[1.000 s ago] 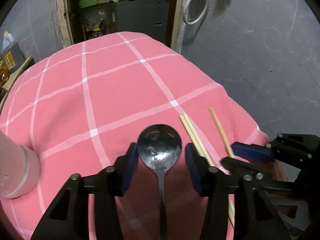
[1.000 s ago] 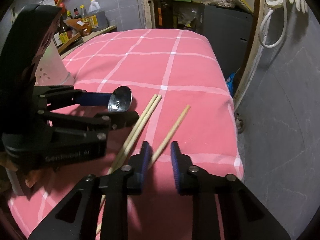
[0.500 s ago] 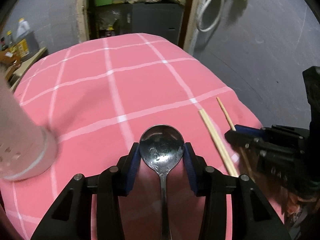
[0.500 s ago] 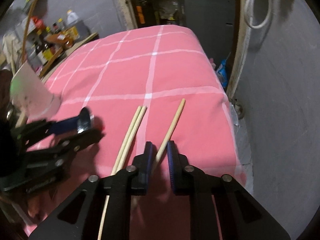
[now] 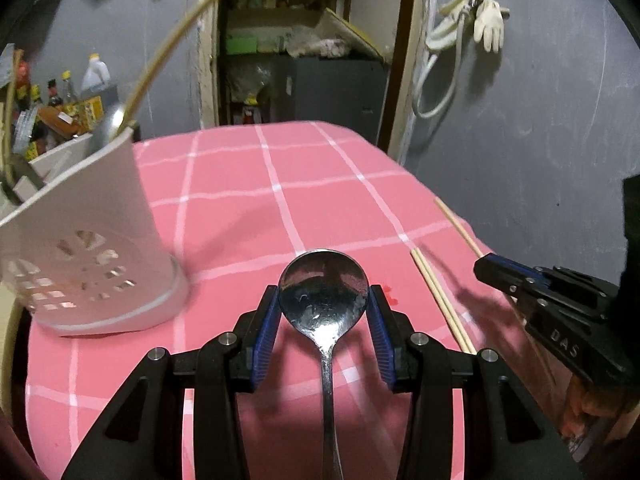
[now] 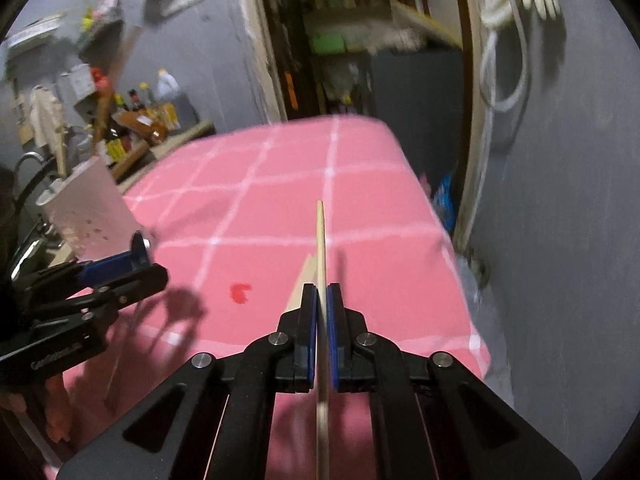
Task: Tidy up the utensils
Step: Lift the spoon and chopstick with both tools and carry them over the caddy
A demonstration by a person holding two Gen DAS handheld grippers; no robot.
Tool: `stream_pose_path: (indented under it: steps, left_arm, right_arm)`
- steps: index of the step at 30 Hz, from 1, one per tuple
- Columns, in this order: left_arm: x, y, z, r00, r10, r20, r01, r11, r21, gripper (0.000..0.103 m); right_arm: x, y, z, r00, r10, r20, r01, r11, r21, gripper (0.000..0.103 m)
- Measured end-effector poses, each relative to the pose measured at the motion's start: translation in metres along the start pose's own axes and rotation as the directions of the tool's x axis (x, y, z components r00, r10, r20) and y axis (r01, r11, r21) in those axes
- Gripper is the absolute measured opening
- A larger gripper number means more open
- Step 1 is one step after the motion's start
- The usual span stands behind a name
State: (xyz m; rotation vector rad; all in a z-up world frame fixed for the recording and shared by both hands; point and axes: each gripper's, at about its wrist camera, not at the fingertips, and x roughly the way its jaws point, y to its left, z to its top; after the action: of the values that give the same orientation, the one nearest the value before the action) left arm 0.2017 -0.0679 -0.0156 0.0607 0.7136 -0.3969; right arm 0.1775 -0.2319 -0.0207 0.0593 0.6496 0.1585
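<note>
My left gripper [image 5: 323,300] is shut on a metal spoon [image 5: 323,294], its bowl pinched between the blue pads and lifted above the pink checked tablecloth [image 5: 240,184]. The white perforated utensil holder [image 5: 80,248] stands to its left, with a chopstick and a spoon in it. My right gripper [image 6: 321,300] is shut on a single wooden chopstick [image 6: 320,236], raised off the cloth. A pair of chopsticks [image 5: 440,300] lies on the cloth between the grippers. The right gripper also shows in the left wrist view [image 5: 504,274], and the left gripper in the right wrist view [image 6: 136,258].
The table's right edge drops to a dark grey floor [image 5: 540,140]. Bottles and boxes [image 5: 60,96] crowd a shelf behind the holder. A doorway with shelves [image 5: 300,60] lies beyond the table. A small red spot [image 6: 239,292] marks the cloth.
Both grippers have lifted off the cloth with the spoon and the single chopstick. The right jaws closed fully on the chopstick. The utensil holder has come nearer in the left view.
</note>
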Motion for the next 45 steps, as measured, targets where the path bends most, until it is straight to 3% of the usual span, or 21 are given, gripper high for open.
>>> stream_pose_path:
  steps: [3,7,11,25,33,40,45]
  left_arm:
    - [-0.014,0.0,0.002,0.999,0.019,0.05,-0.018,1.0,-0.014,0.038]
    - [-0.032,0.004,0.006,0.992,0.044,0.116,-0.04,0.999,-0.036,0.038]
    - [-0.045,0.01,0.007,0.985,0.066,0.157,-0.057,0.997,-0.058,0.038]
    - [-0.081,0.03,0.017,0.954,0.116,0.275,-0.089,0.99,-0.108,0.038]
    - [-0.101,0.044,0.017,0.939,0.142,0.313,-0.109,0.987,-0.121,0.038]
    - [-0.133,0.071,0.028,0.92,0.171,0.354,-0.128,0.982,-0.142,0.038]
    - [-0.162,0.096,0.046,0.886,0.222,0.406,-0.165,0.971,-0.173,0.038]
  right_arm:
    - [-0.018,0.017,0.001,0.993,-0.004,0.117,0.01,0.999,-0.05,0.003]
    - [-0.036,0.037,0.001,0.962,-0.007,0.274,0.03,0.996,-0.079,0.003]
    - [-0.042,0.05,0.003,0.931,-0.003,0.366,0.036,0.996,-0.084,0.003]
    - [-0.043,0.071,0.017,0.864,0.079,0.498,-0.053,0.996,-0.066,0.003]
    - [-0.043,0.086,0.028,0.812,0.143,0.566,-0.125,0.99,-0.071,0.003]
    - [-0.033,0.11,0.062,0.749,0.252,0.613,-0.268,0.961,-0.067,0.003]
    - [-0.028,0.129,0.088,0.686,0.302,0.662,-0.348,0.935,-0.067,0.003]
